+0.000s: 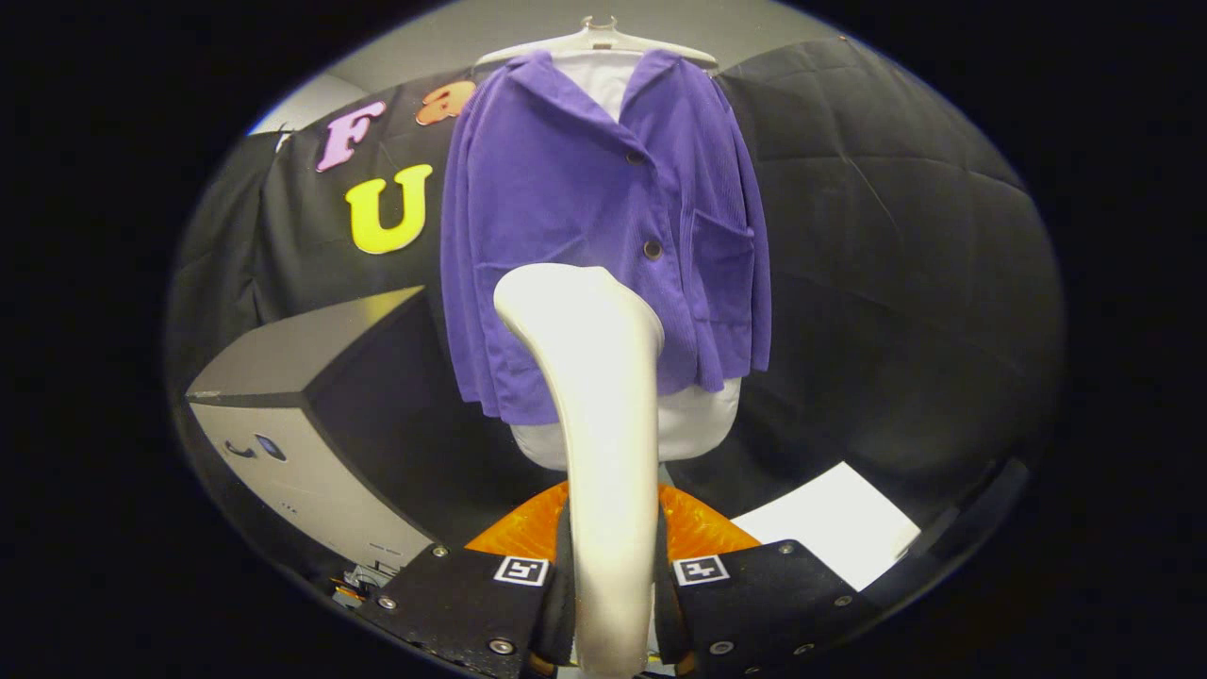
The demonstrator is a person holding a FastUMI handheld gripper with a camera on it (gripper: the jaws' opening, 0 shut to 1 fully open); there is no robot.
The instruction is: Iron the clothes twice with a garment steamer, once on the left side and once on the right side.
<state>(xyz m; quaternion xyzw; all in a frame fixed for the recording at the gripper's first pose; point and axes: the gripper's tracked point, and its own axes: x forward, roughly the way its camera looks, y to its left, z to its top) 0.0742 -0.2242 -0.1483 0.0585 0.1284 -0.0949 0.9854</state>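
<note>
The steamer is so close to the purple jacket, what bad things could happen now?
1. The steamer, clamped between the jaws of the gripper, points at the purple jacket; resting too long in one spot might dampen the fabric.
2. Pushing hard could swing the jacket on its hanger.
3. A careless sweep might catch a button.

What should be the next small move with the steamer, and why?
Probably move the steamer forward toward the jacket, onto one front panel. The gripper is shut on the steamer's handle, with its head raised in front of the jacket's lower middle. The jacket hangs buttoned on a hanger. Whether the head touches the cloth cannot be told.
</note>
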